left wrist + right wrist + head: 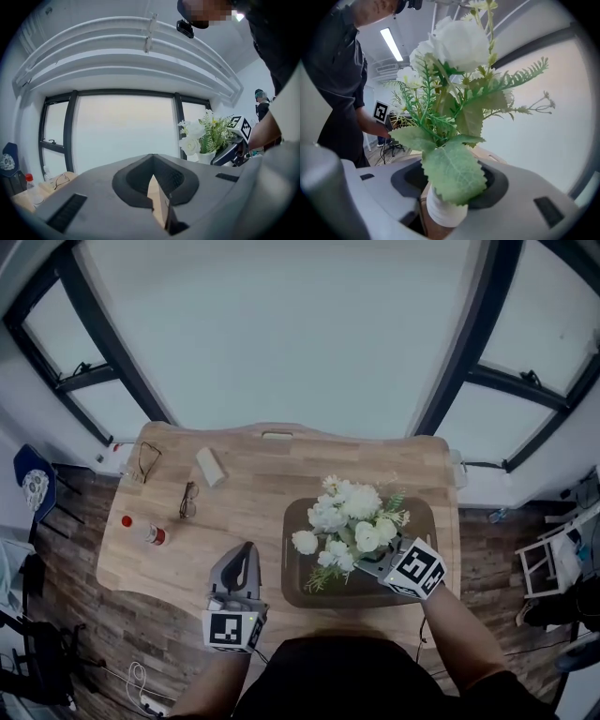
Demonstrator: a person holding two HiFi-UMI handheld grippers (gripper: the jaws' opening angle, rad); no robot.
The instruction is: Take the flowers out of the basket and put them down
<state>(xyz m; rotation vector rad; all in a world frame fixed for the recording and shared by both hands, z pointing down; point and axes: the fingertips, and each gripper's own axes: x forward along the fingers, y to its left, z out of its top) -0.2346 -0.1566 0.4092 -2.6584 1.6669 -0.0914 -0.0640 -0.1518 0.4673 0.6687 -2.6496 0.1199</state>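
A bunch of white flowers (pixel 347 517) with green leaves stands in a small white vase (pixel 445 211) over the dark brown basket (pixel 427 512) on the wooden table. My right gripper (pixel 373 564) reaches in from the front right. Its jaws are closed around the vase, and a large leaf (pixel 452 171) hides the vase's top. My left gripper (pixel 246 554) hovers over the table's front edge, left of the basket, shut and empty. In the left gripper view the flowers (pixel 199 133) and the right gripper (pixel 229 152) show at the right.
On the left half of the table lie two pairs of glasses (pixel 188 500) (pixel 148 460), a white block (pixel 210 466) and a red-capped bottle (pixel 150 534). Bare wood (pixel 253 493) lies between these and the basket. A blue chair (pixel 36 484) stands left of the table.
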